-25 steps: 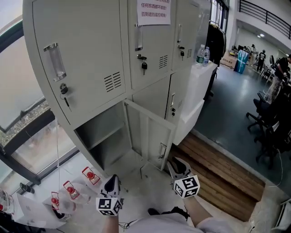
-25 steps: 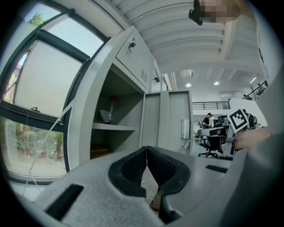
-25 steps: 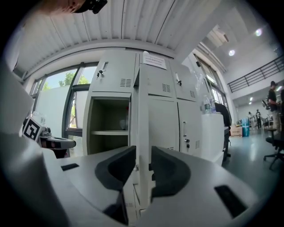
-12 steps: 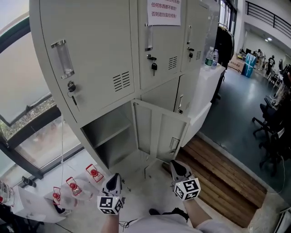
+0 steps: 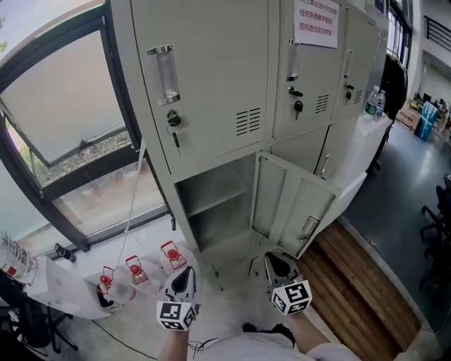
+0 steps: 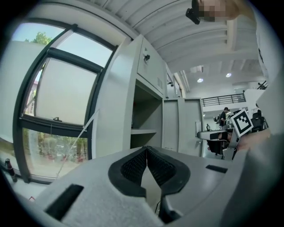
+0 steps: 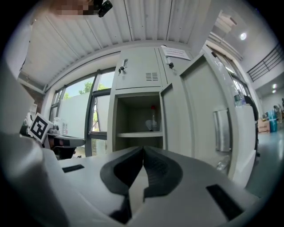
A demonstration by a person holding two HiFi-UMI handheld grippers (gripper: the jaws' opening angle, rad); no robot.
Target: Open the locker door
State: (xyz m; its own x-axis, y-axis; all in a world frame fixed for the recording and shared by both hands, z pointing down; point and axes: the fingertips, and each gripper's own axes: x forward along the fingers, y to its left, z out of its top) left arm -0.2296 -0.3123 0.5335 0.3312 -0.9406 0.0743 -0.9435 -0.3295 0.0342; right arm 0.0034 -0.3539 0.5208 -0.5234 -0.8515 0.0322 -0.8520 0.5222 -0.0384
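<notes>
Grey metal locker door [image 5: 292, 204] is open; we hold left gripper [image 5: 184, 273] and just-closed right gripper [image 5: 275, 259], both pressed together empty, clear of it.

The locker door [image 5: 296, 208] swung aside leaves the compartment [image 5: 218, 225] mouth clear; red-capped bottles [image 5: 135, 270] stand left.

A paper notice [image 5: 316, 21] on an upper locker door [image 5: 320, 74] — red print, unreadable.
</notes>
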